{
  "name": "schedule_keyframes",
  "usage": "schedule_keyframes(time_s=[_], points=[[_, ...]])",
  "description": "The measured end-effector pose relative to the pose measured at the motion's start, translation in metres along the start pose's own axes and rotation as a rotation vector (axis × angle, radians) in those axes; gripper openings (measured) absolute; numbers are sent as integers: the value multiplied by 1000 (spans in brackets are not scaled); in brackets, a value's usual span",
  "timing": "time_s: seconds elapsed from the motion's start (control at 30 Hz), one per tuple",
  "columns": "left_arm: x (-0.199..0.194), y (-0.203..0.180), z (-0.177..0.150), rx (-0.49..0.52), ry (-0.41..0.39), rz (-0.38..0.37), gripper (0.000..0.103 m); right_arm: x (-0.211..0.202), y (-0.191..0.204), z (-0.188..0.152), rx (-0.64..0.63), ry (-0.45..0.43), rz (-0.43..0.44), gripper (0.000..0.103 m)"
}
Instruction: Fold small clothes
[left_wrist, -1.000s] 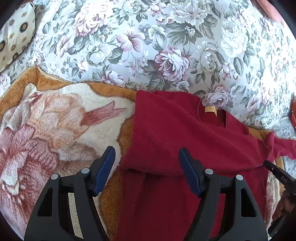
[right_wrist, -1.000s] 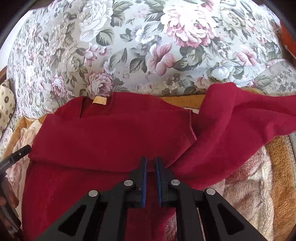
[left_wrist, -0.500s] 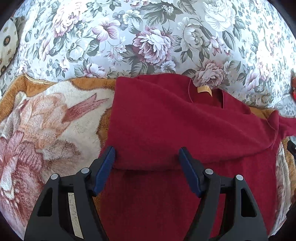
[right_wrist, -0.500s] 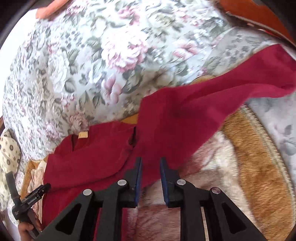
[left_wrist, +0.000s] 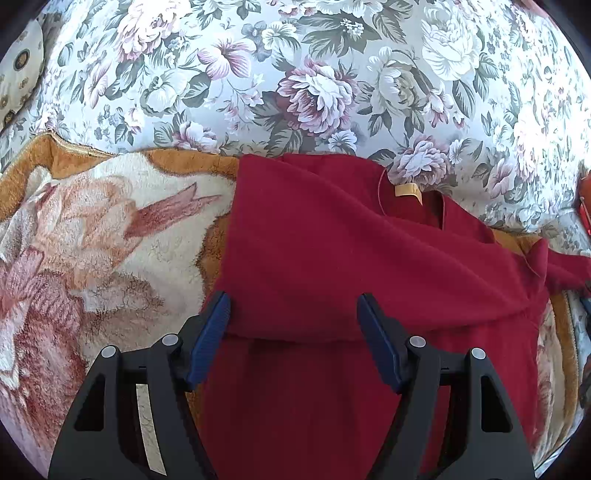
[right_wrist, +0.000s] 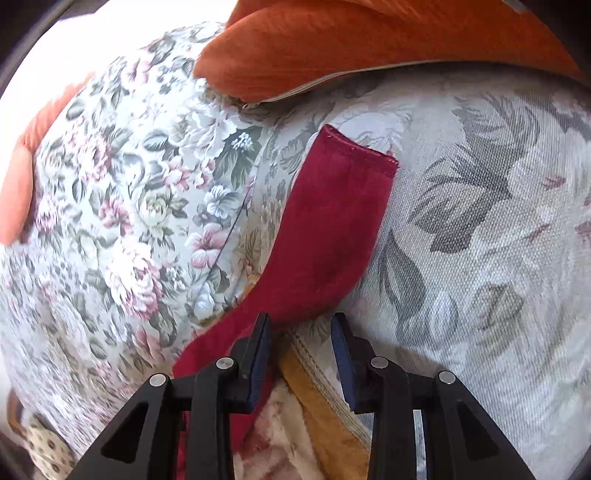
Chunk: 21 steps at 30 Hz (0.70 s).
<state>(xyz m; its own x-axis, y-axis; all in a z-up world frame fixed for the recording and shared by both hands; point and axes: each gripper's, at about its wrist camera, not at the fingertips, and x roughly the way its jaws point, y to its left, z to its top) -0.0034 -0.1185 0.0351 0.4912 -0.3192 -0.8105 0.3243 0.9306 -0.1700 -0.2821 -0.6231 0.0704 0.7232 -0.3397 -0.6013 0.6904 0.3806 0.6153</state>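
A dark red sweater (left_wrist: 332, 258) lies on a fleece blanket, its left sleeve folded across the chest and a tan neck label (left_wrist: 406, 191) at the collar. My left gripper (left_wrist: 293, 321) is open and empty, hovering just above the folded sleeve's lower edge. In the right wrist view the sweater's other sleeve (right_wrist: 328, 229) stretches out over the floral sofa, cuff far from me. My right gripper (right_wrist: 301, 338) is open and empty, its fingers straddling the near part of that sleeve.
A beige and orange fleece blanket (left_wrist: 92, 251) covers the seat. The floral sofa back (left_wrist: 295, 74) rises behind it. An orange cushion (right_wrist: 369, 44) lies at the top of the right wrist view. A spotted pillow (left_wrist: 18, 74) sits far left.
My right gripper has opened and swung right along the outstretched sleeve toward its cuff. My left gripper has stayed open and shifted only slightly over the folded sleeve.
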Motion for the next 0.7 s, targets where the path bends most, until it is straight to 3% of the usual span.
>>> schedule_keyframes(time_s=[0.3, 0.5, 0.57, 0.63, 0.7], points=[[0, 6, 1, -2, 0, -1, 71, -19, -3, 8, 150, -101, 44, 38], [1, 7, 0, -1, 1, 8, 71, -1, 12, 17, 72, -64, -54, 38], [0, 7, 1, 0, 2, 8, 71, 4, 13, 18, 56, -52, -87, 7], [-1, 8, 2, -9, -1, 2, 71, -5, 19, 15, 39, -69, -45, 6], [-4, 12, 3, -28, -14, -1, 71, -25, 44, 17, -68, -102, -12, 6]])
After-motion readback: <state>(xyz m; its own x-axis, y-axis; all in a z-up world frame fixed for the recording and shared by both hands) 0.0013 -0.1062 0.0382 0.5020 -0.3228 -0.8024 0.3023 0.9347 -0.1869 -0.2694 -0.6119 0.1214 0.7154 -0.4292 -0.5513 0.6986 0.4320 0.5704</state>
